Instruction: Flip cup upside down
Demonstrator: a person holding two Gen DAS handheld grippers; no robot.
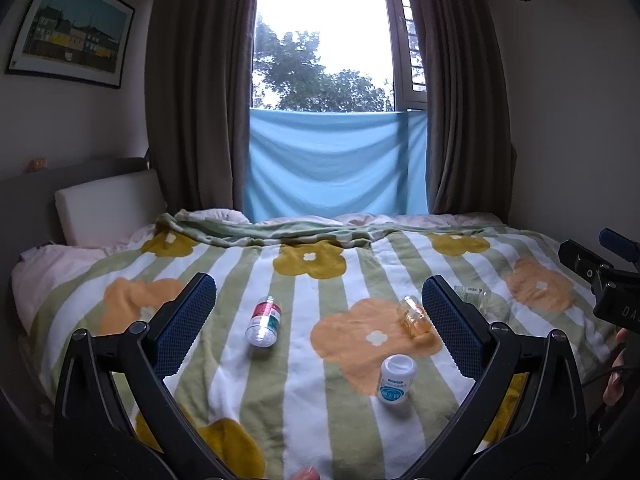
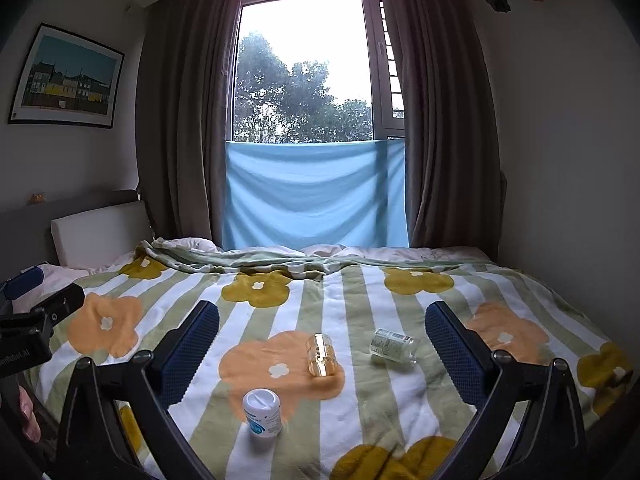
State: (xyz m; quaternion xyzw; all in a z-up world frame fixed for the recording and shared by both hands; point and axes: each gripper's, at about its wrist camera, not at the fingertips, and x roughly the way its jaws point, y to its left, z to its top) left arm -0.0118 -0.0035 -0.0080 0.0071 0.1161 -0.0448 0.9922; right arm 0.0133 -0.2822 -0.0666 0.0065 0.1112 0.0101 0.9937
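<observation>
Blue, dimpled pads (image 1: pixel 186 312) line the black fingers of the left gripper (image 1: pixel 320 292), which is spread wide and holds nothing; the right gripper (image 2: pixel 322 320) is likewise released, its jaws well apart over the blanket (image 2: pixel 360 400). Between the right fingers lies the cup (image 2: pixel 321 356), a small amber, see-through tumbler tipped on its side on an orange flower. In the left view the same cup (image 1: pixel 414 316) sits just beside the right-hand pad. A white bottle (image 2: pixel 262 412) with a blue label stands upright nearer the camera in both views. Only the left view shows a red-labelled bottle (image 1: pixel 264 322) lying on its side, while the clear jar (image 2: pixel 394 346), plain in the right view, is mostly hidden behind a finger there. The blanket is fleecy, striped green and white, with rounded orange and mustard flowers.
</observation>
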